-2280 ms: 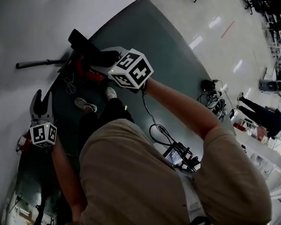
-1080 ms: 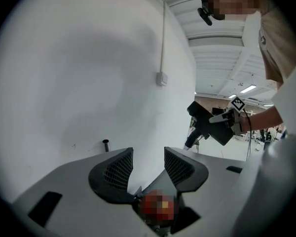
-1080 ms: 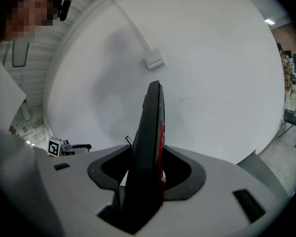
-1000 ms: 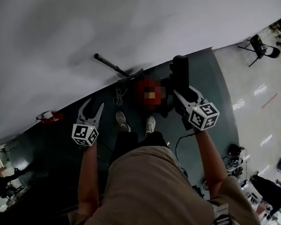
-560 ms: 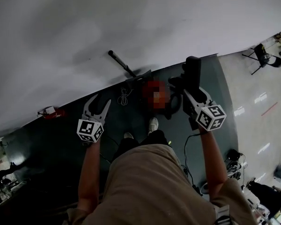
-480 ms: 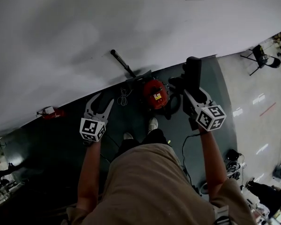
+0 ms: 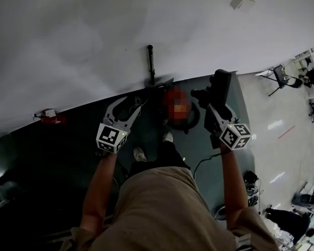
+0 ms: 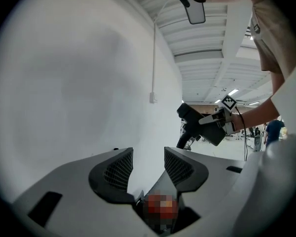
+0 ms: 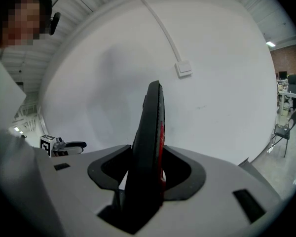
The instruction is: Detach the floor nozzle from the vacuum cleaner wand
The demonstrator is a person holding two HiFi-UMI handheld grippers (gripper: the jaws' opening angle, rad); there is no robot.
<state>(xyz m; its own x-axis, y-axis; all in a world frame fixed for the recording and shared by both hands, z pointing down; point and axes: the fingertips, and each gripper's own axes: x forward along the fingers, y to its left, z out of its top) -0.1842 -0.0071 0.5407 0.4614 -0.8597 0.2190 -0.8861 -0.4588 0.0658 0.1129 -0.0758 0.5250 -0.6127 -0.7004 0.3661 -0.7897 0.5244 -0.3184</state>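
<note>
My left gripper [image 7: 129, 106] has its fingers open, nothing between them. The wand [image 7: 150, 61] leans alone on the white wall [image 7: 68, 35] — the floor nozzle [image 7: 221, 85] is off it, pinched on edge in my right gripper [image 7: 214, 107] fingers.

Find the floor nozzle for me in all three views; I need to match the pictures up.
Head view: floor nozzle upper right of centre, sticking out of the right gripper.
Left gripper view: right of centre, a dark block in front of the white wall.
Right gripper view: dead centre, edge-on, clamped between the jaws.
Shared landmark: the small white wall box.
</note>
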